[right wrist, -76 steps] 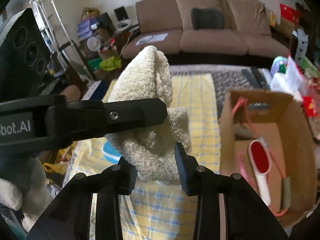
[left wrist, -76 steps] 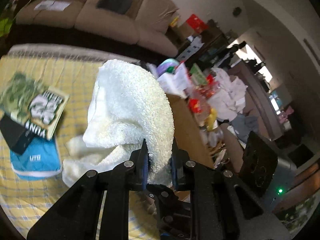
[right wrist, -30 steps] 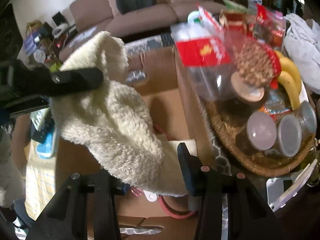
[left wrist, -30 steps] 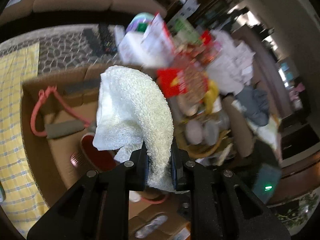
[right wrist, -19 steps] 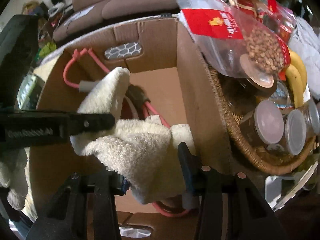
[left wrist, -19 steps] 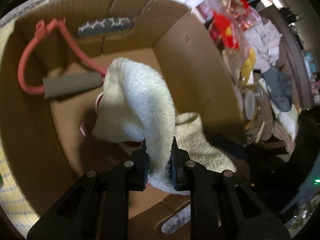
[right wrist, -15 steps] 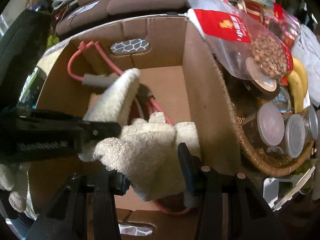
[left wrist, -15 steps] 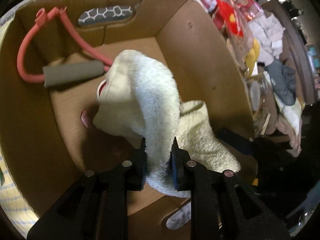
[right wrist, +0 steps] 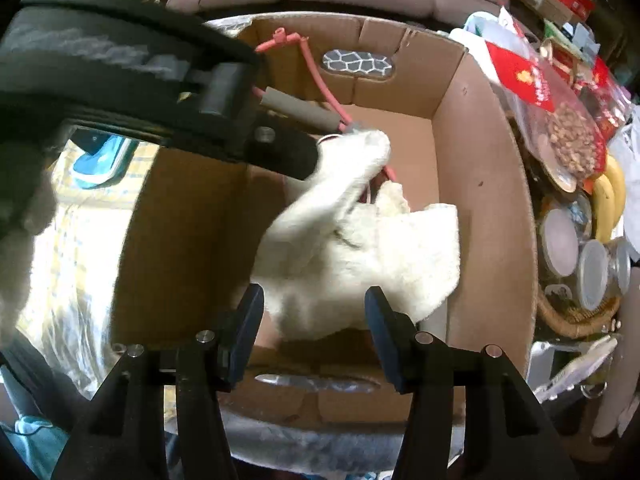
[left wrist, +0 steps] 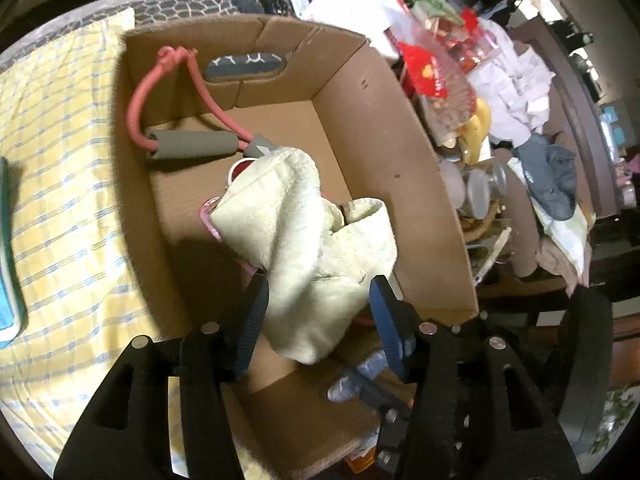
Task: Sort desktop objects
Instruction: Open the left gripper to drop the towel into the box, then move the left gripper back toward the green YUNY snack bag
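The towel point(left wrist: 316, 248) now lies inside the cardboard box point(left wrist: 400, 168), so this part of the sorting looks finished. It rests in a loose heap on the box floor, on top of a red resistance band with a grey foam handle point(left wrist: 192, 148) and some pink thing that is mostly hidden under it. The left gripper point(left wrist: 316, 312) has its jaws spread wide, with the towel lying between them but not pinched. The right gripper point(right wrist: 312, 316) also has its jaws spread apart and holds nothing; the towel is just in front of it.

The towel is cream-white, thick and fluffy, crumpled with several folds, and one corner stands higher than the rest. It looks soft and should stay where it lies.

What is left, I think: a blue flat object point(left wrist: 8, 264) lies on the yellow checked cloth point(left wrist: 68, 200) outside the box and may need sorting.
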`<act>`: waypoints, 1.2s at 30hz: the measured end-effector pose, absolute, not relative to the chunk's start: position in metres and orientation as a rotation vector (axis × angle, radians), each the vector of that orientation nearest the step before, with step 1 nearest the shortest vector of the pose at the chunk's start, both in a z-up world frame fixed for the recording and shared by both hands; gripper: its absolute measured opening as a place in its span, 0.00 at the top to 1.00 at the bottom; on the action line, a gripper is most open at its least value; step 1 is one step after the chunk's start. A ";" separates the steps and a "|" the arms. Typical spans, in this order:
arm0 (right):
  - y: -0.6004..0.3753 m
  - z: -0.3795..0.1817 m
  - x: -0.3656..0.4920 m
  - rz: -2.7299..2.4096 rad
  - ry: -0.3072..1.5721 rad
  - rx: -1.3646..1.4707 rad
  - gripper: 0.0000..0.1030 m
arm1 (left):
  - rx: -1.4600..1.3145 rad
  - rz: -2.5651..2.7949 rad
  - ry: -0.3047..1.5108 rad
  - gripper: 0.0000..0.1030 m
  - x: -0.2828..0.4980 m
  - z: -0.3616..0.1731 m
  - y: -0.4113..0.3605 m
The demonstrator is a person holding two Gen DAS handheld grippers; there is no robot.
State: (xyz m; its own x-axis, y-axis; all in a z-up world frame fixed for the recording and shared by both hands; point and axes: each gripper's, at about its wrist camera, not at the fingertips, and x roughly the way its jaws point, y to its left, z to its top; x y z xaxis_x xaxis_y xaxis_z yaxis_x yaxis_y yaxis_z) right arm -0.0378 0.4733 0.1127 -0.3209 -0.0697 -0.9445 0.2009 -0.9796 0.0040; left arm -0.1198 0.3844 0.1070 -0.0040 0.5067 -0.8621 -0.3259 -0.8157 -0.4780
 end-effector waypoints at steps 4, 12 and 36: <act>0.478 0.131 -0.030 -2.498 0.092 1.689 0.34 | -1.671 1.903 -0.191 0.38 -0.109 0.126 0.369; 0.478 0.146 -0.026 -2.585 -0.028 1.648 0.16 | -1.638 1.926 -0.207 0.09 -0.083 0.143 0.331; 0.343 0.186 -0.035 -2.580 -0.106 1.424 0.00 | -1.491 2.211 -0.259 0.00 -0.057 0.176 0.099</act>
